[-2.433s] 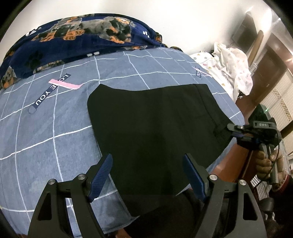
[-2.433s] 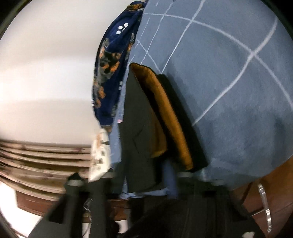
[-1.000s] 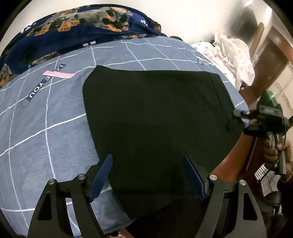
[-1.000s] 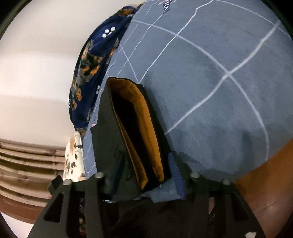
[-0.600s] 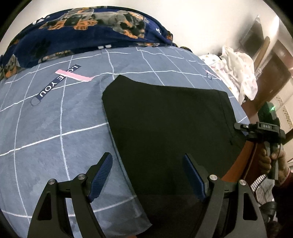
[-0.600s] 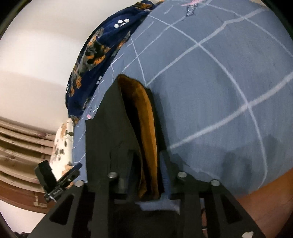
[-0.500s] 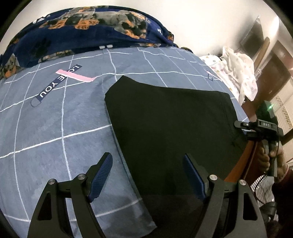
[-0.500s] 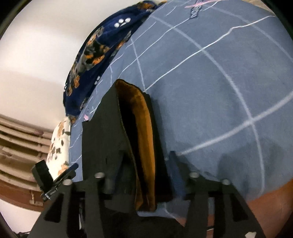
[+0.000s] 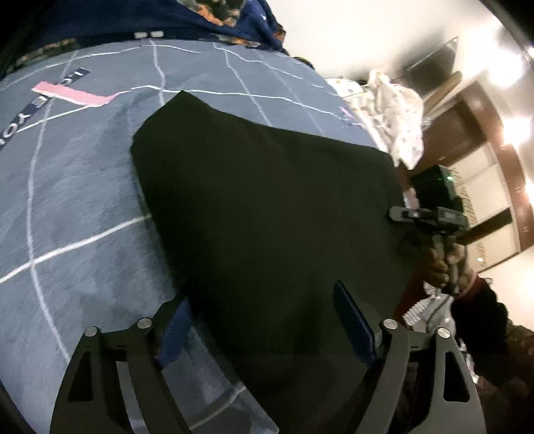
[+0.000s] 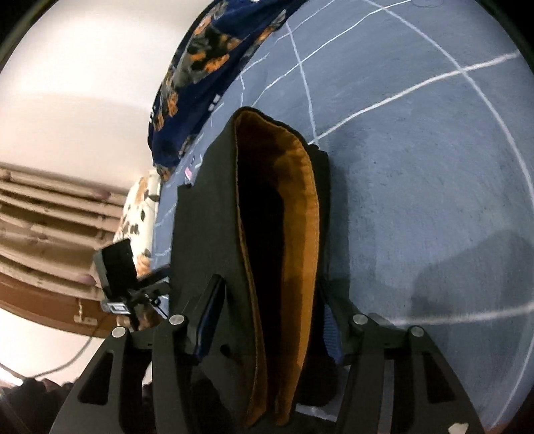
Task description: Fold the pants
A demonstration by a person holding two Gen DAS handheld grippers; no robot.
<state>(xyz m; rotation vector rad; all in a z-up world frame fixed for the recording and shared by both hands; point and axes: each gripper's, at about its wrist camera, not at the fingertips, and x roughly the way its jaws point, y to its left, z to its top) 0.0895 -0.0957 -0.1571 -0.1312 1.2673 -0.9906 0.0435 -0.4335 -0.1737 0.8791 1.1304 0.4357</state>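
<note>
Black pants (image 9: 267, 213) lie folded flat on the bed (image 9: 83, 200), near its edge. Soft, limp, thick at the orange-lined waistband (image 10: 293, 240); best taken at the near corners.

Left tool (image 9: 267, 320) wide, empty. Right tool (image 10: 267, 320) has just been opening, straddling the waistband; pad contact unclear. Near hem cut off.

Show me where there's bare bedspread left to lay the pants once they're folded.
Free: the grey checked bedspread left of the black pants, from the pink strip down to the left claw. Crowded: the dog-print blanket along the far edge and the white spotted cloth at the far right corner.
</note>
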